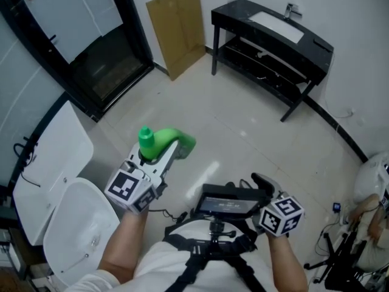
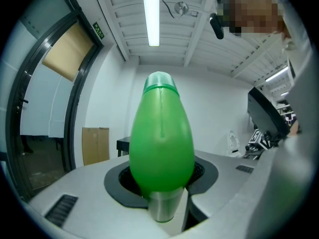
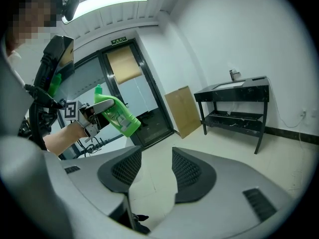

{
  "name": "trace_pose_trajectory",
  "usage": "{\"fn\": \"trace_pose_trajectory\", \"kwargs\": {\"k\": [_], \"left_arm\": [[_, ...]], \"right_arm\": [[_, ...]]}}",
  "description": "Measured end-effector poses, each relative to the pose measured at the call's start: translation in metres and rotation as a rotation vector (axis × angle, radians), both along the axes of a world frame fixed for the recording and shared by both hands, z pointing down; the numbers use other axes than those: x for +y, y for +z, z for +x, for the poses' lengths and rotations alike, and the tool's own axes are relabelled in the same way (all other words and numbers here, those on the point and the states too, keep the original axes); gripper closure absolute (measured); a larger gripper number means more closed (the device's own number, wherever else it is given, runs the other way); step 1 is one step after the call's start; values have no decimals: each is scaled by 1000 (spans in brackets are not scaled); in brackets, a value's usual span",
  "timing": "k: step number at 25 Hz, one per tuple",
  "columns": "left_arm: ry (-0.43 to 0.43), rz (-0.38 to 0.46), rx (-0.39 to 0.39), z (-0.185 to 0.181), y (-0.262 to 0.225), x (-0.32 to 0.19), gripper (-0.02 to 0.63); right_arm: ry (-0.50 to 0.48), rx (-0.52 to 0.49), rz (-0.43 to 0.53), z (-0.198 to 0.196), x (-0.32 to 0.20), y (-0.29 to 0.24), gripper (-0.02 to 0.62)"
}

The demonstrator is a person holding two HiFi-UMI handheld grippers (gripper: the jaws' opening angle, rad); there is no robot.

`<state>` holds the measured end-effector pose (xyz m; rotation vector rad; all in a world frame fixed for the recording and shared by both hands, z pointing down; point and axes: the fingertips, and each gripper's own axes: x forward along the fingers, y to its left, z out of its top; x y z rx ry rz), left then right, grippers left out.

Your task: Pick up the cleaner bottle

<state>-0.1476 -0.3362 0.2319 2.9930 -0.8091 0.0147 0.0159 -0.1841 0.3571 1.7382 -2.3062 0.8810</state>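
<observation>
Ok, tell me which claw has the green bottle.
The left claw: it grips the green cleaner bottle, while the right claw stands open with nothing between its jaws.

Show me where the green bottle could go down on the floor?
The pale floor is bare between the cardboard sheet, the black table and the glass door. It is crowded by the toilet at left and the cables at right.

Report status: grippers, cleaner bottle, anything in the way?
Left gripper shut on green cleaner bottle, held in the air. Right gripper open, empty. No obstruction seen around the bottle.
</observation>
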Motion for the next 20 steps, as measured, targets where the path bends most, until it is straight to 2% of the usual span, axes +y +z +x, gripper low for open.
{"fn": "trace_pose_trajectory", "kwargs": {"k": [10, 20], "left_arm": [[30, -59, -19, -12, 16, 30, 449], [69, -52, -32, -20, 25, 51, 449]], "right_arm": [[42, 45, 25, 5, 5, -20, 396], [77, 91, 26, 7, 8, -30, 396]]}}
